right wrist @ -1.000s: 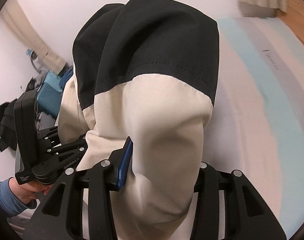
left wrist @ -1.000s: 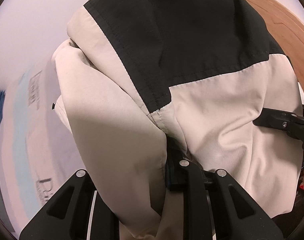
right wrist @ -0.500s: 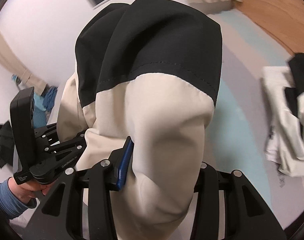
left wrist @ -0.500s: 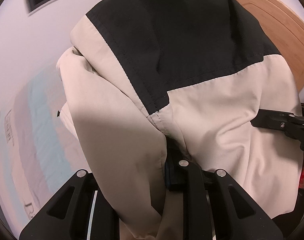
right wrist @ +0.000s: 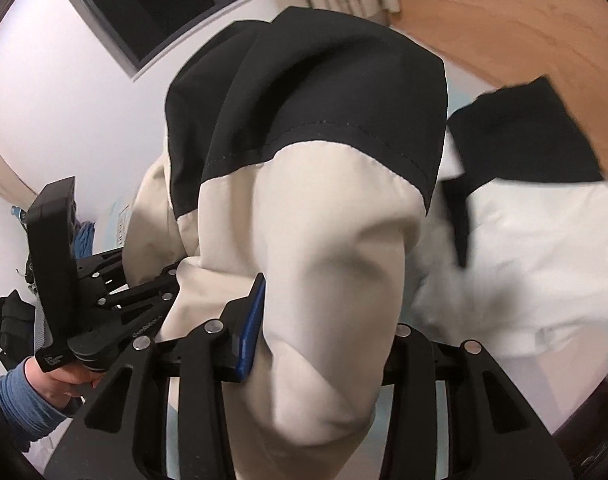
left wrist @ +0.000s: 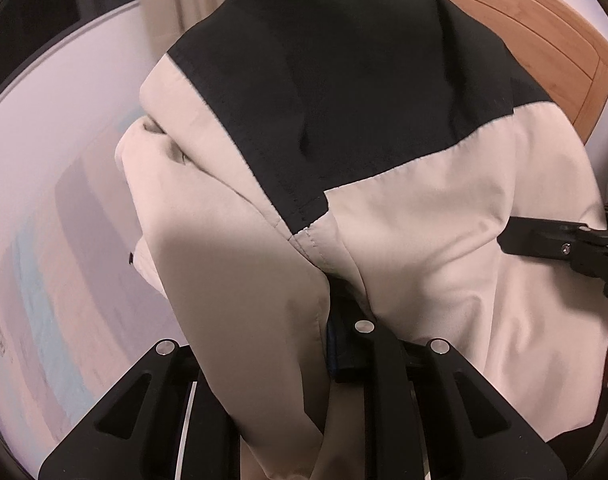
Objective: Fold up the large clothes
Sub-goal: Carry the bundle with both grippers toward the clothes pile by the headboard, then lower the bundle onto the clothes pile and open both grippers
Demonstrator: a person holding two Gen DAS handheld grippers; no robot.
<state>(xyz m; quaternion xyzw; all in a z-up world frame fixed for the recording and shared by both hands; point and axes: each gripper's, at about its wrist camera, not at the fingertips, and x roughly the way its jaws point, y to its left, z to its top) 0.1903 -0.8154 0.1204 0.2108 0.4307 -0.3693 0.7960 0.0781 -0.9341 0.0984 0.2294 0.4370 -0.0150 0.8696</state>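
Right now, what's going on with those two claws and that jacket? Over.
Left gripper and right gripper both clamped on the beige-and-black jacket. Jacket bunched, hanging between them. Other clothes lie beyond, blurred.

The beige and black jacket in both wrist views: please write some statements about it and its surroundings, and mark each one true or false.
1. The jacket is beige with black panels. True.
2. The left hand-held gripper is open with nothing in it. False: beige cloth is bunched between its fingers.
3. The right hand-held gripper is shut on a thick fold of the jacket. True.
4. The jacket lies flat on the bed. False: it hangs bunched from both grippers.
5. In the right wrist view, another black and white garment lies to the right of the jacket. True.
6. The person's sleeve is red. False: it is blue.
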